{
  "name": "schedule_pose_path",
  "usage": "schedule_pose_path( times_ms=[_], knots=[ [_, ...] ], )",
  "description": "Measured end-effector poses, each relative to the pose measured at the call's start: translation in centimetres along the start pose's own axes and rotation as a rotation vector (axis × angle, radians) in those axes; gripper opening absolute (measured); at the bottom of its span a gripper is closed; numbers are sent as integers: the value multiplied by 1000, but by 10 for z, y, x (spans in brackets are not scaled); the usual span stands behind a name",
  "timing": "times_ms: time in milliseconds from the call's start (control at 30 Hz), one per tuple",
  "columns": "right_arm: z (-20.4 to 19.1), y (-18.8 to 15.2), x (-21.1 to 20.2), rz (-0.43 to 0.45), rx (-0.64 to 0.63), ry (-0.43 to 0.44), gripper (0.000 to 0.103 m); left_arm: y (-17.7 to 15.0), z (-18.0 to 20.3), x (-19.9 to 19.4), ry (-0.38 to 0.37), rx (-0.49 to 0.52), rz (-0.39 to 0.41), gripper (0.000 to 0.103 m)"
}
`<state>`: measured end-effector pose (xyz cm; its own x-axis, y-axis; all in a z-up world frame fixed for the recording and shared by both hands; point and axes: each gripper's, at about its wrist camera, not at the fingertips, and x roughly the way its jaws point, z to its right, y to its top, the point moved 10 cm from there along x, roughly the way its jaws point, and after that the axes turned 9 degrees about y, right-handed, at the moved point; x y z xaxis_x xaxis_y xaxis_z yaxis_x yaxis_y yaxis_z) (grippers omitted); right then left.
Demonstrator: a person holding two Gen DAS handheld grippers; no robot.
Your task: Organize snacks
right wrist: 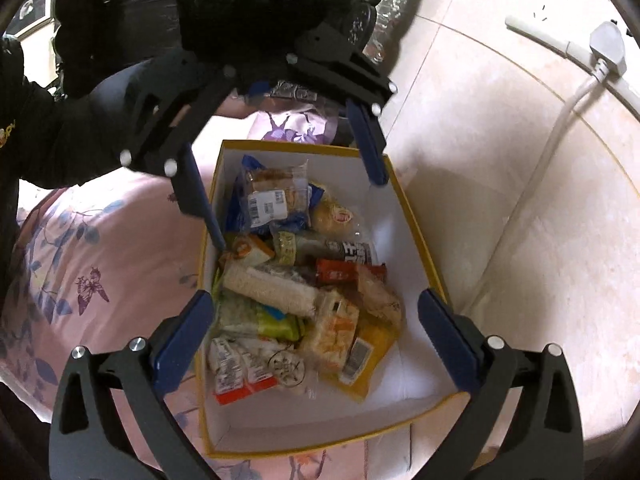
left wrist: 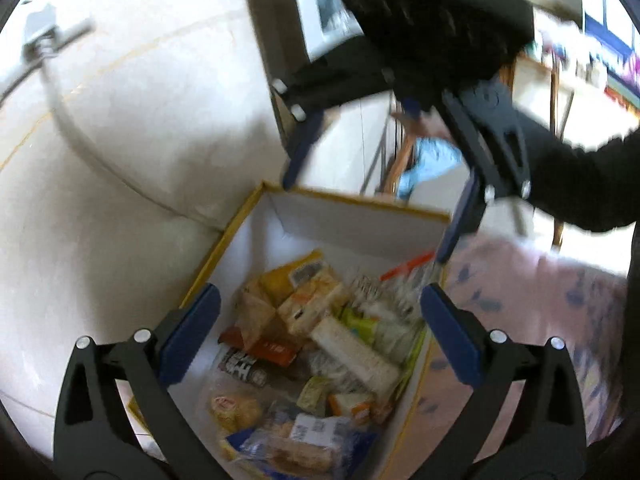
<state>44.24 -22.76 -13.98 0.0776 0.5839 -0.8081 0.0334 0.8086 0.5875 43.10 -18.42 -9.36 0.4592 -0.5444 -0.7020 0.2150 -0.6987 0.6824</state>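
A white box with a yellow rim (left wrist: 352, 216) (right wrist: 416, 224) stands on a pink floral bedspread and holds several wrapped snacks (left wrist: 320, 344) (right wrist: 296, 280). My left gripper (left wrist: 320, 332) is open and empty above the box's near end. My right gripper (right wrist: 316, 332) is open and empty above the opposite end. Each gripper shows in the other's view: the right one (left wrist: 368, 220) over the far rim, the left one (right wrist: 296, 208) over the far end, both with jaws apart. A blue-wrapped pack with a barcode label (right wrist: 272, 200) lies near the left gripper.
The pink floral bedspread (right wrist: 100, 260) (left wrist: 540, 300) lies along one side of the box. A cream tiled wall (left wrist: 120, 140) (right wrist: 500, 160) runs along the other side, with a white cable and plug (right wrist: 600, 52). Wooden furniture (left wrist: 552, 80) stands in the background.
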Motion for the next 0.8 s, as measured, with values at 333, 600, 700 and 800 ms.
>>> schedule_pose_path(
  times_ms=[333,600,700,800],
  knots=[
    [-78,28,-32,96,24,121,102,-5,36,-81,-2,-153,57,101],
    [-179,61,-61,14,51,96,102,-14,108,-173,55,-286,67,101],
    [-202,76,-86,88,255,90,102,-4,149,-212,40,-350,102,101],
    [-260,82,-109,220,302,328,102,-2,185,-241,91,-427,155,101]
  ],
)
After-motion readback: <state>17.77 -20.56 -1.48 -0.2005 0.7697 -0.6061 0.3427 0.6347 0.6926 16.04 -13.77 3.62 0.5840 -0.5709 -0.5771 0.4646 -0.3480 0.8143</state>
